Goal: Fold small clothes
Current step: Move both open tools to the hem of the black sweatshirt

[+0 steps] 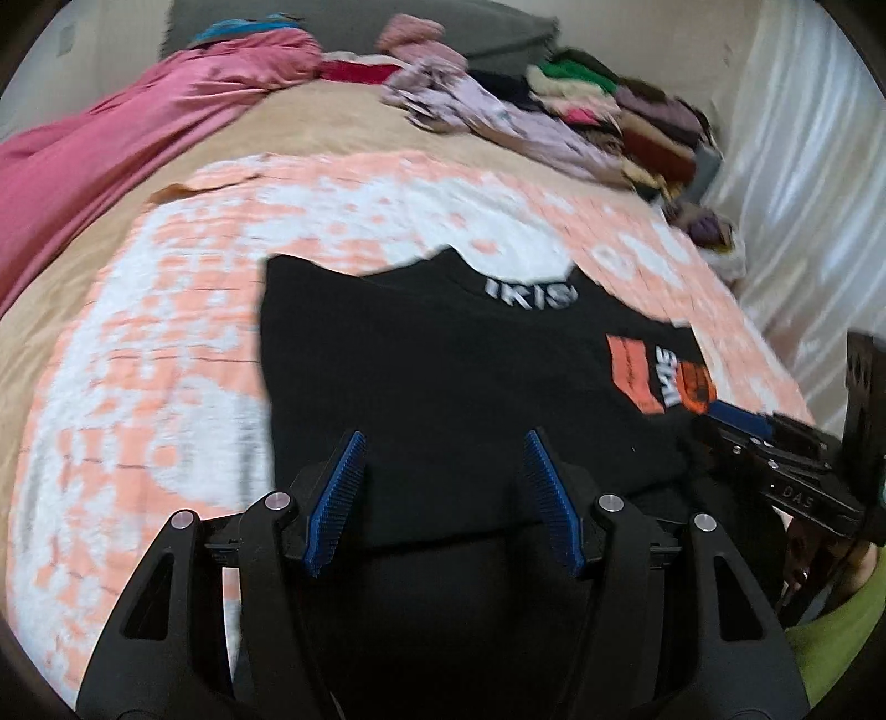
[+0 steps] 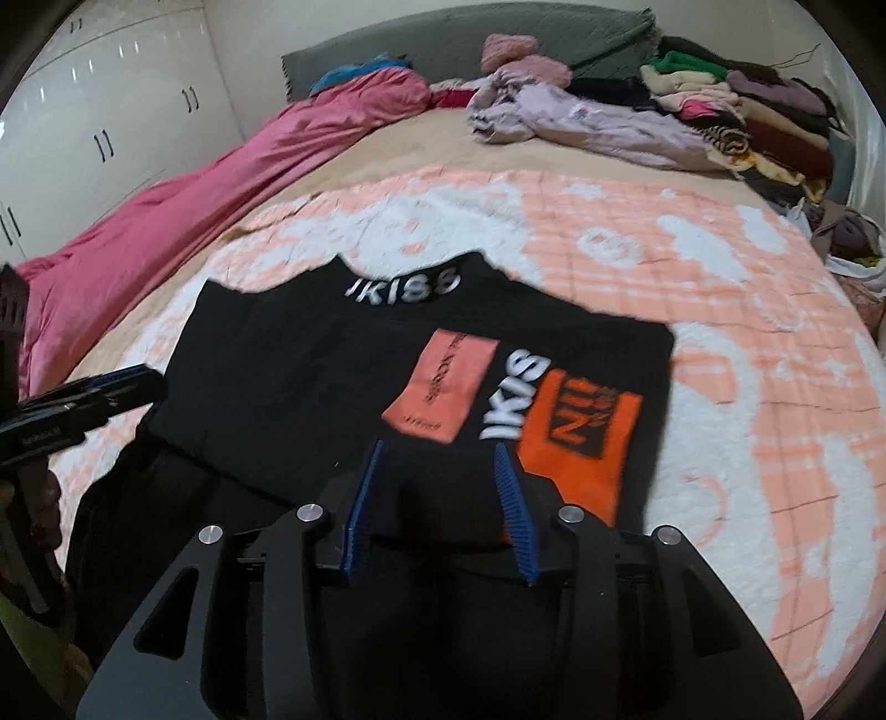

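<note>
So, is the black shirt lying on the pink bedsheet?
No, the black shirt lies on the peach-and-white blanket; the pink bedsheet is bunched apart.

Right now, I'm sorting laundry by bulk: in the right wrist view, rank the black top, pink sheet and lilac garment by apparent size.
1. black top, though nearest the camera
2. pink sheet
3. lilac garment, farthest away, so its true size is unsure

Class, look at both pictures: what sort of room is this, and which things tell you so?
Most likely a bedroom: a wide bed under a peach and white blanket, a grey headboard behind it, and white wardrobe doors along the wall.
</note>
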### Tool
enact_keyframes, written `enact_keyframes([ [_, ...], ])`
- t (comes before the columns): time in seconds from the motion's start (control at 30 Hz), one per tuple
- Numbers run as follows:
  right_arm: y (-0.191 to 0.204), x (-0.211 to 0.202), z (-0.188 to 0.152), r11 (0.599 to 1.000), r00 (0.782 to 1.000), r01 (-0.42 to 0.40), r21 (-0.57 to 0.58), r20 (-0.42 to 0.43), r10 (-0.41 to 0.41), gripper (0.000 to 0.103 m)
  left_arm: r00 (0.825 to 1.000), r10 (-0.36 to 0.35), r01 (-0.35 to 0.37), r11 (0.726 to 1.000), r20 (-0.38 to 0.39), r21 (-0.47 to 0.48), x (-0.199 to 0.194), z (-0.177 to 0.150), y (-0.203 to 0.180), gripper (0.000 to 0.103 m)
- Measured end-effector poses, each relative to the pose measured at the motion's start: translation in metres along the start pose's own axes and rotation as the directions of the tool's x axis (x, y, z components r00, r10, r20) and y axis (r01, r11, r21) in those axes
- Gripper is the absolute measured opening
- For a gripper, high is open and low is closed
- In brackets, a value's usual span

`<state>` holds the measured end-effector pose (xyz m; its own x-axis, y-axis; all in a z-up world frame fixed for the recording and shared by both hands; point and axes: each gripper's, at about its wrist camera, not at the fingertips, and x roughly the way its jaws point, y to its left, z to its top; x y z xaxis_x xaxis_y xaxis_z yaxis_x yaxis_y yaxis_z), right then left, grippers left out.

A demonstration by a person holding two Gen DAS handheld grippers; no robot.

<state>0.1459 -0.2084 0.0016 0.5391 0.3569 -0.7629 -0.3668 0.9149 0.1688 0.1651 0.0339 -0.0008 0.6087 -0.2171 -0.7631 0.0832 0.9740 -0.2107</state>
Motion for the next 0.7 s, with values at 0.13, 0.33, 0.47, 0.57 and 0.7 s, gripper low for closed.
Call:
enact_keyframes([
  [0.13, 0.003, 0.012, -0.006, 1.000, 1.000, 0.001, -0.008, -0.030, -0.001, 0.046, 0.994, 0.074, -0.073, 0.997, -0.080, 0.016, 0.034, -0.003, 0.002, 0.055],
  [0.33, 0.006, 0.024, -0.011, 1.000, 0.999, 0.015, -0.025, -0.050, -0.017, 0.046, 0.995, 0.064, -0.064, 0.998, -0.077, 0.008, 0.037, -0.008, 0.010, 0.055],
  [0.47, 0.004, 0.019, -0.010, 1.000, 0.999, 0.001, -0.016, -0.042, -0.002, 0.048, 0.996, 0.041, -0.042, 0.999, -0.076, -0.009, 0.034, -0.006, 0.014, 0.055],
  [0.57, -0.003, 0.011, -0.007, 1.000, 1.000, -0.001, 0.016, -0.032, 0.001, 0.061, 0.997, 0.036, -0.037, 0.999, -0.069, -0.013, 0.026, -0.007, 0.013, 0.056],
  [0.7, -0.019, -0.003, -0.005, 0.996, 1.000, -0.011, 0.087, -0.014, 0.012, 0.061, 0.997, 0.041, -0.042, 0.999, -0.065, -0.017, 0.017, -0.008, 0.014, 0.058],
])
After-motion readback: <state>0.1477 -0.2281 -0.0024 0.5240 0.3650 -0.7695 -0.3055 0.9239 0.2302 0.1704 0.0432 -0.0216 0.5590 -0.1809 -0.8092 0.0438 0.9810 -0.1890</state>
